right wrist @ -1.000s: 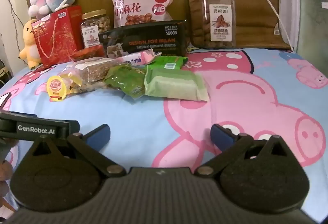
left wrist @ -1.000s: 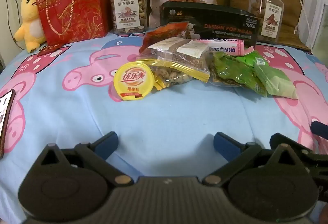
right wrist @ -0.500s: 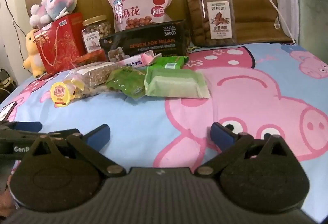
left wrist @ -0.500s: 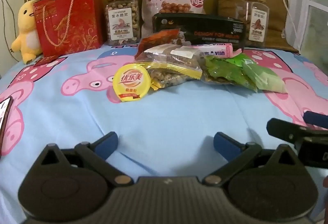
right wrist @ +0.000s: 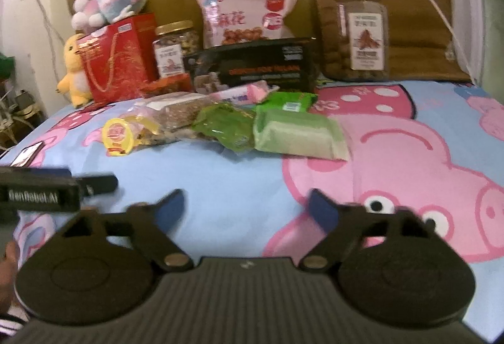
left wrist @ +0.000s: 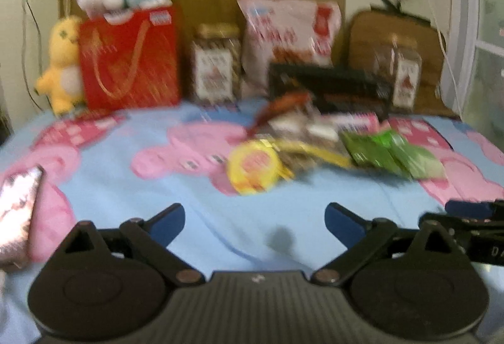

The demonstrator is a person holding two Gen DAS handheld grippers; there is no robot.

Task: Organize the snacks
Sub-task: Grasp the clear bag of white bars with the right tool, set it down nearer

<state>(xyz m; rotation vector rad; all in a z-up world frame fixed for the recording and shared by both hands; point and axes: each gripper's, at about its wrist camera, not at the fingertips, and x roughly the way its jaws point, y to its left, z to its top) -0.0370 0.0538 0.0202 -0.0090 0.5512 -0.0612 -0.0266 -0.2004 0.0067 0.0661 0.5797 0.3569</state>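
A heap of snacks lies mid-bed: a yellow jelly cup (left wrist: pixel 254 169) (right wrist: pixel 118 133), clear nut bags (right wrist: pixel 176 111), a dark green packet (right wrist: pixel 225 126) and a pale green pack (right wrist: pixel 299 134) (left wrist: pixel 415 163). My left gripper (left wrist: pixel 254 219) hovers over bare sheet in front of the cup; its jaws are closing slightly and hold nothing. My right gripper (right wrist: pixel 246 207) hangs over the sheet short of the green packs, jaws closing with nothing between them. Each gripper shows at the edge of the other's view.
Along the headboard stand a red gift bag (right wrist: pixel 115 63), two nut jars (right wrist: pixel 171 52) (right wrist: pixel 362 35), a pink-white snack bag (right wrist: pixel 249 13), a black box (right wrist: pixel 255 66) and plush toys (left wrist: pixel 60 66). A phone (left wrist: pixel 17 211) lies at the left.
The left view has pulled back and tilted up, so the snack heap sits smaller and further right, blurred by motion. The right gripper's fingers have drawn closer together; its view tilted up slightly.
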